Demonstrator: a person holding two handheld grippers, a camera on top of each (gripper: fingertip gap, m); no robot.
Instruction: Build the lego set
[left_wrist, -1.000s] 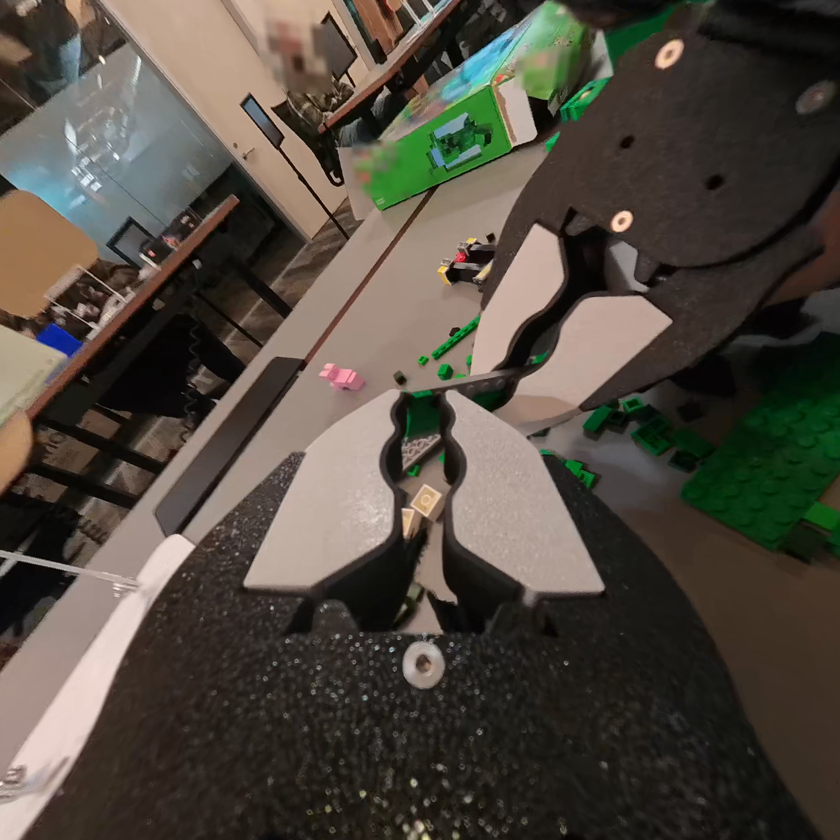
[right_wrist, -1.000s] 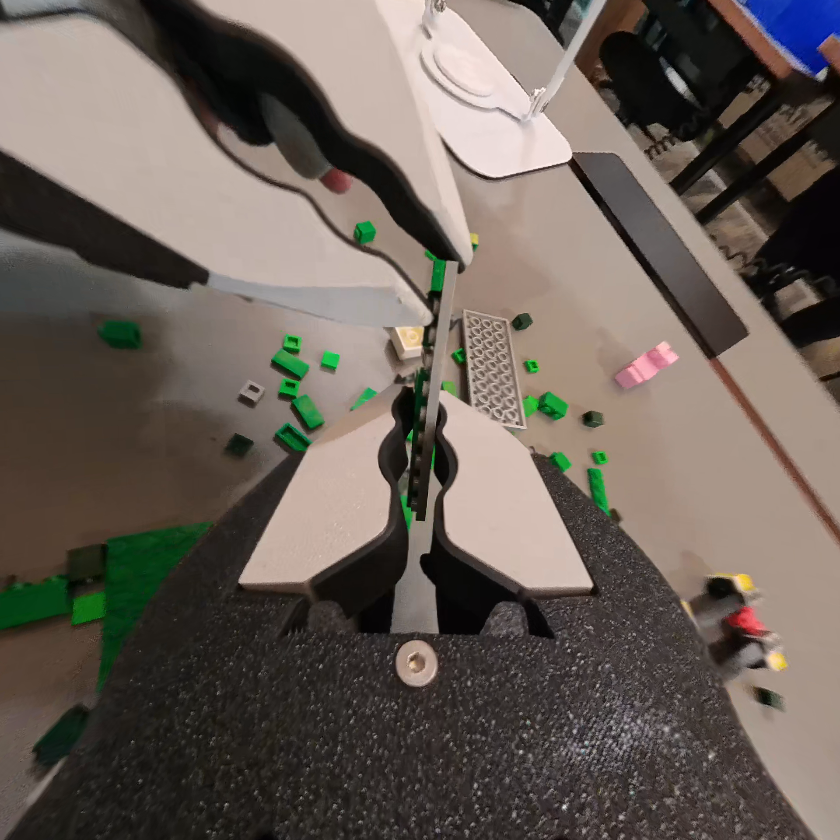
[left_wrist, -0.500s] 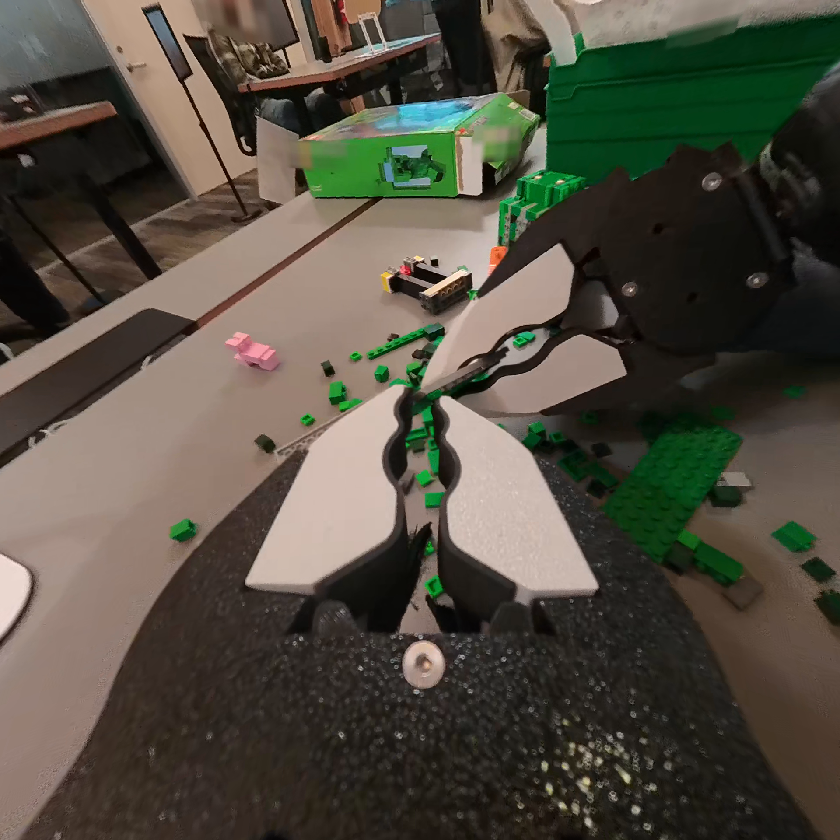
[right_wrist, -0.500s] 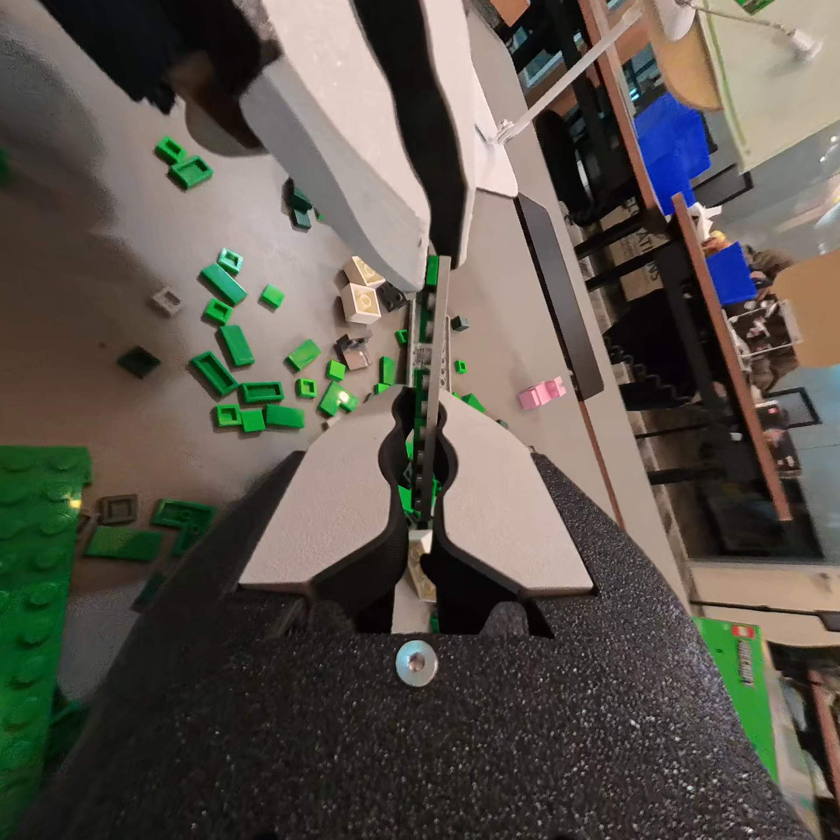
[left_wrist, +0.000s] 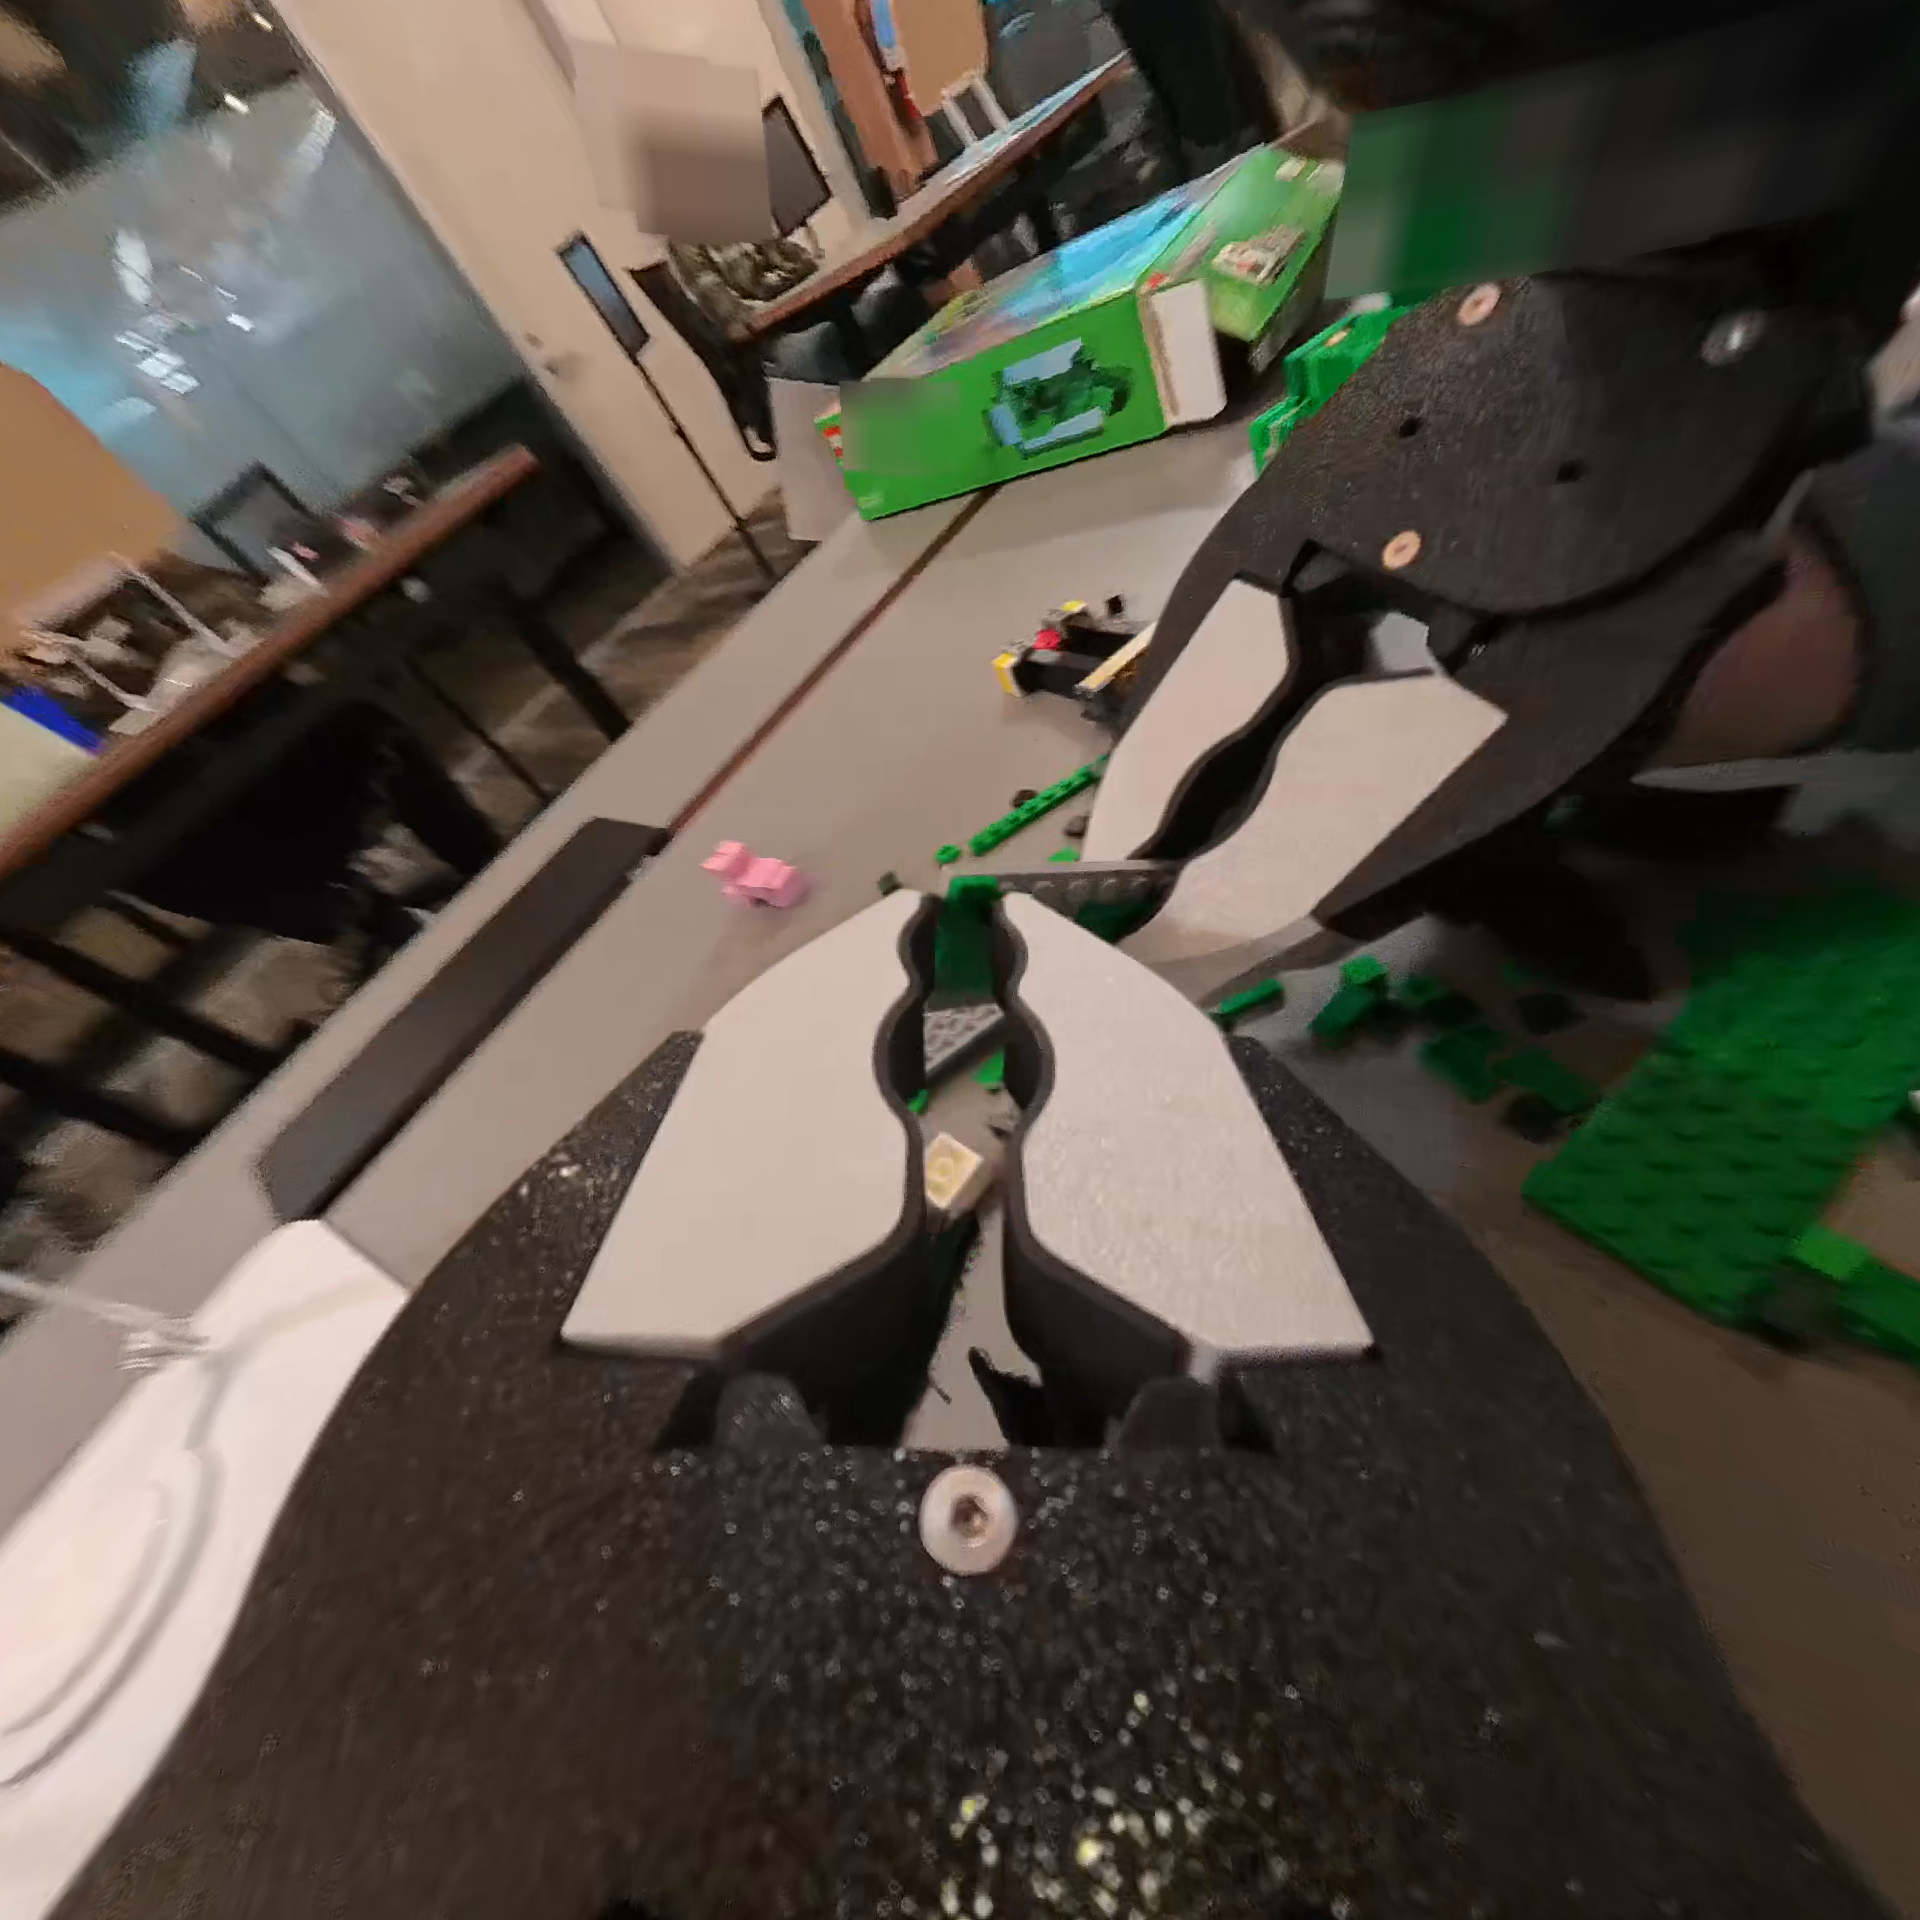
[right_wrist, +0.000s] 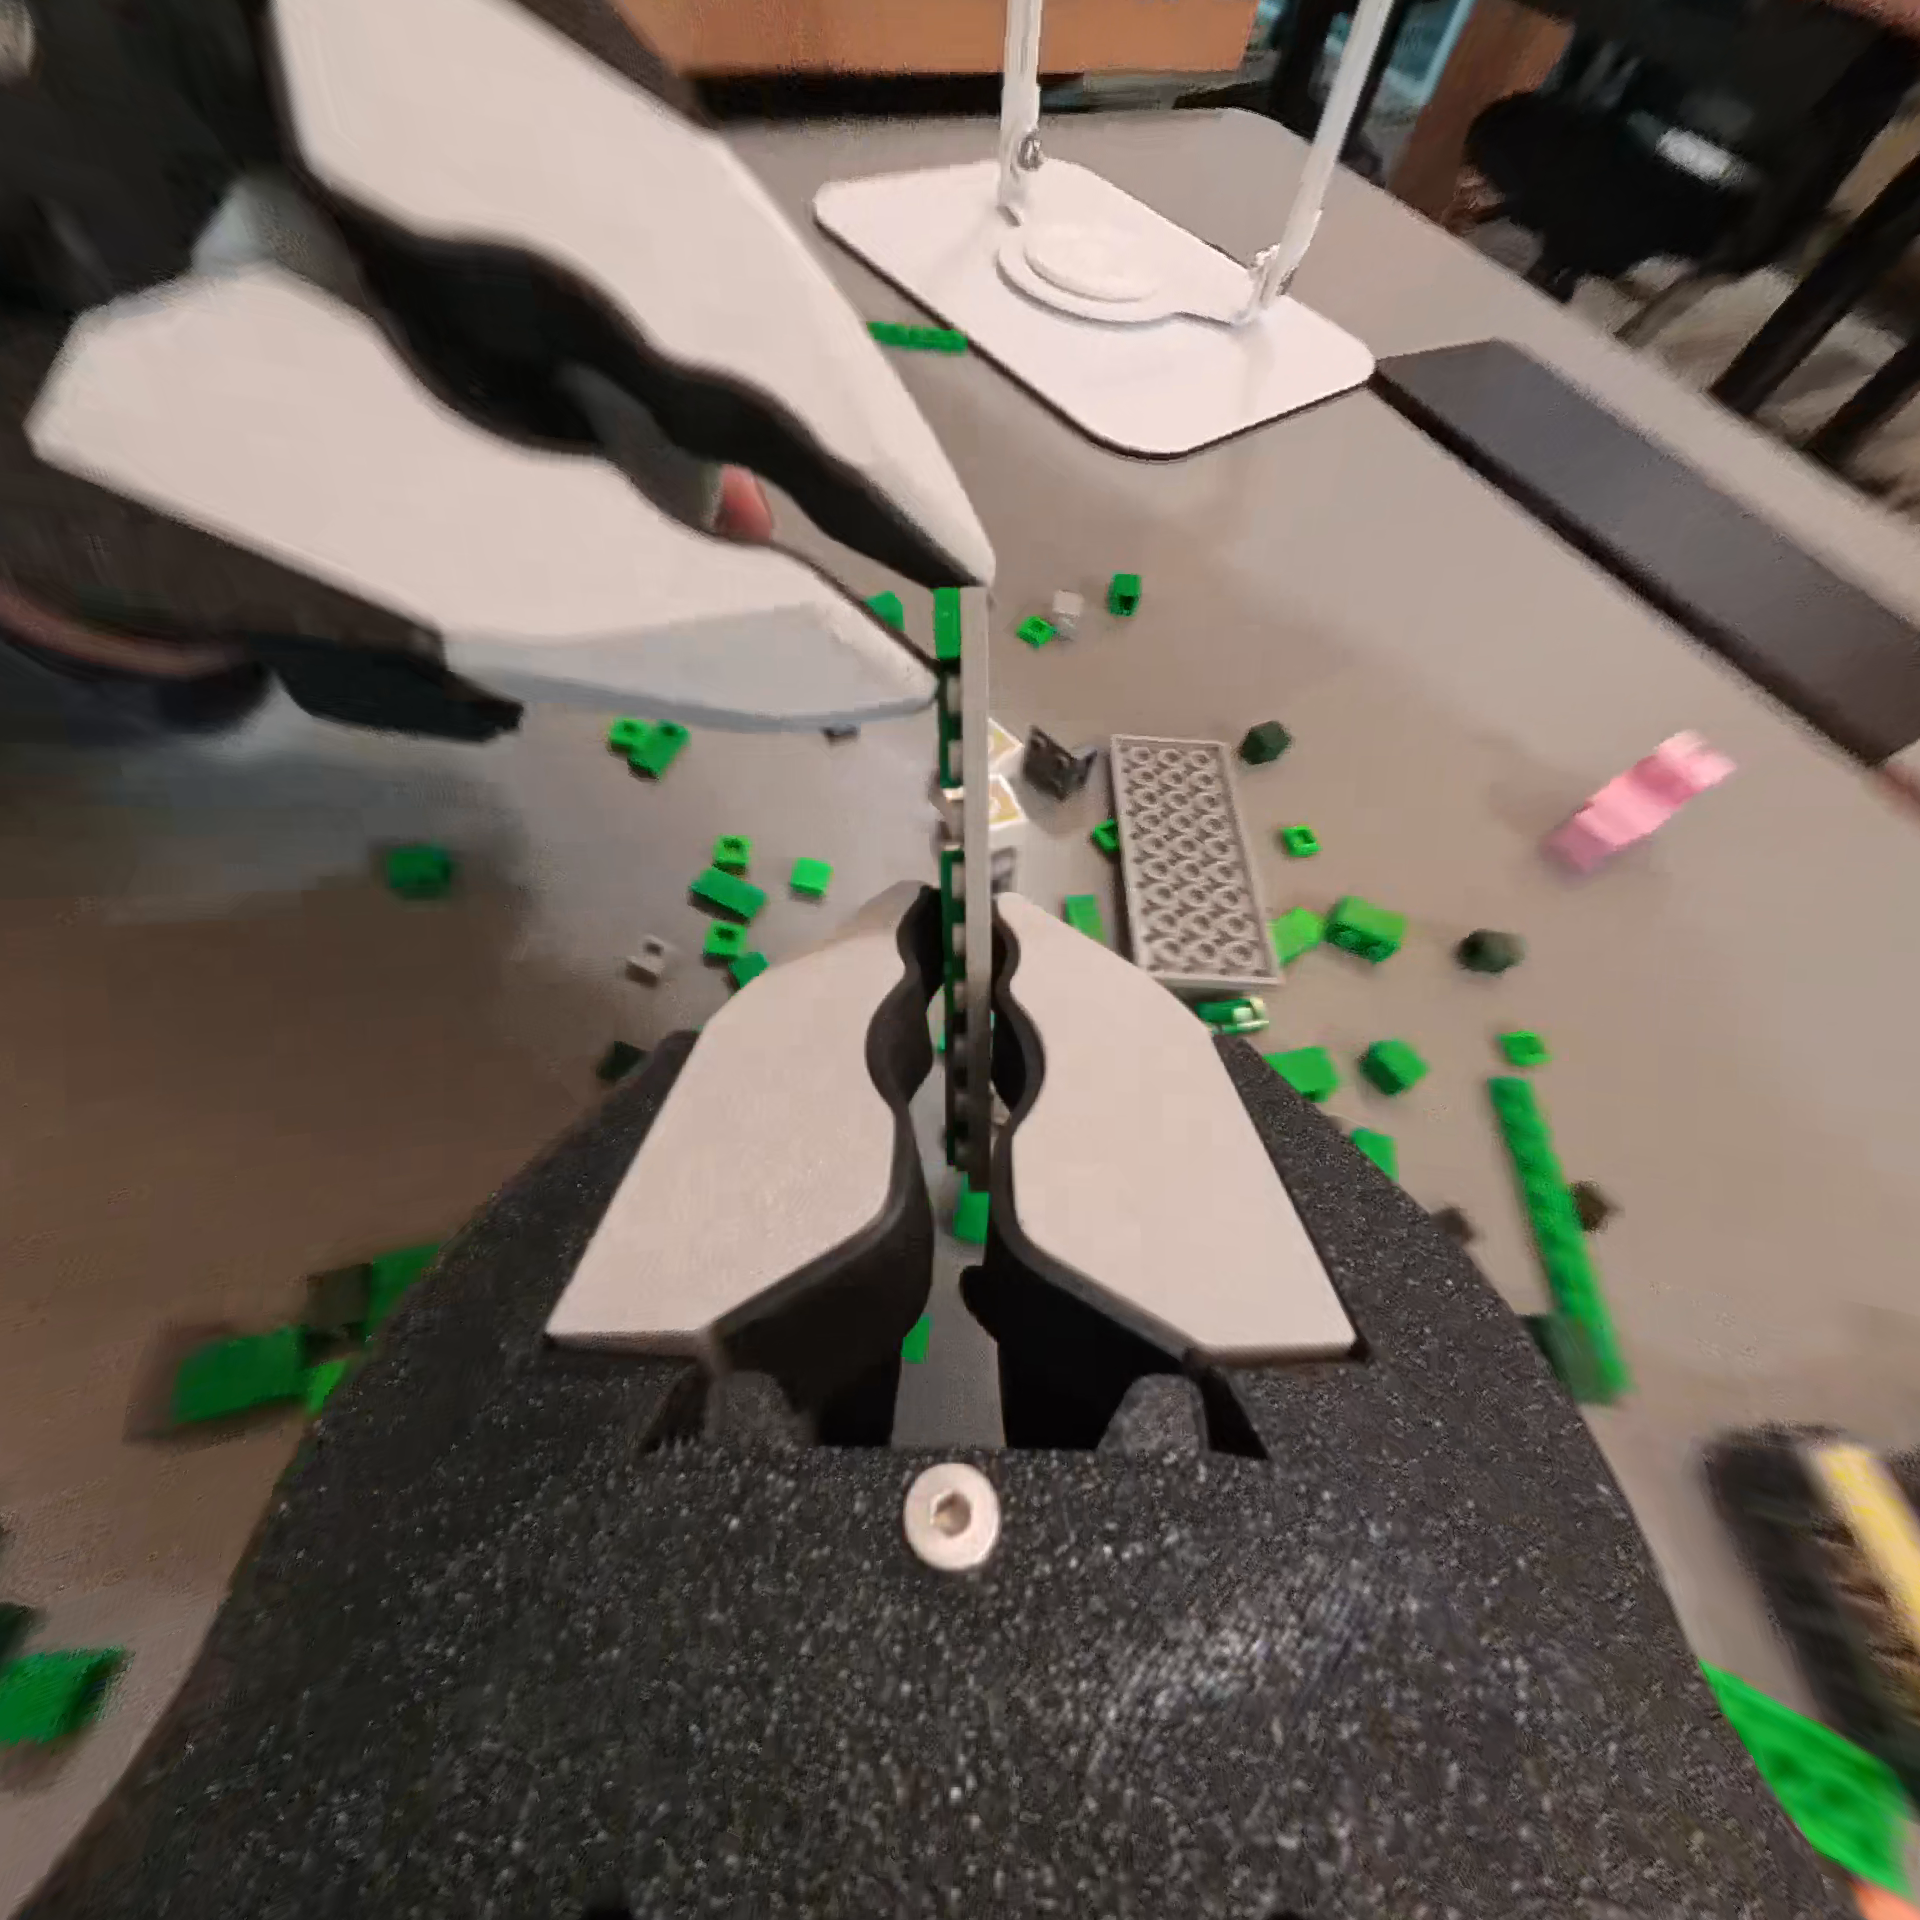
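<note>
My right gripper (right_wrist: 951, 904) is shut on a long grey plate (right_wrist: 975, 748), held edge-on above the table, with a row of green pieces (right_wrist: 948, 727) along its left side. My left gripper (right_wrist: 951, 634) meets the plate's far end from the upper left. In the left wrist view, my left gripper (left_wrist: 961, 899) is shut on a small green brick (left_wrist: 971, 920) right against the grey plate (left_wrist: 1070, 883), which sticks out of the right gripper (left_wrist: 1138, 883). Loose green bricks lie on the grey table (right_wrist: 1351, 582) below.
A green baseplate (left_wrist: 1766, 1091) lies at the right. A second grey plate (right_wrist: 1190, 862), a pink piece (right_wrist: 1631, 800) and a long green strip (right_wrist: 1548, 1216) lie on the table. A white stand base (right_wrist: 1101, 301), the set box (left_wrist: 1039, 405) and a black-and-yellow assembly (left_wrist: 1070, 655) stand farther back. There is about 5 cm between the tips of the two grippers.
Both grippers have tilted and swung together, so the views have turned. The right gripper still holds the grey plate and the left gripper stays at its far end.
</note>
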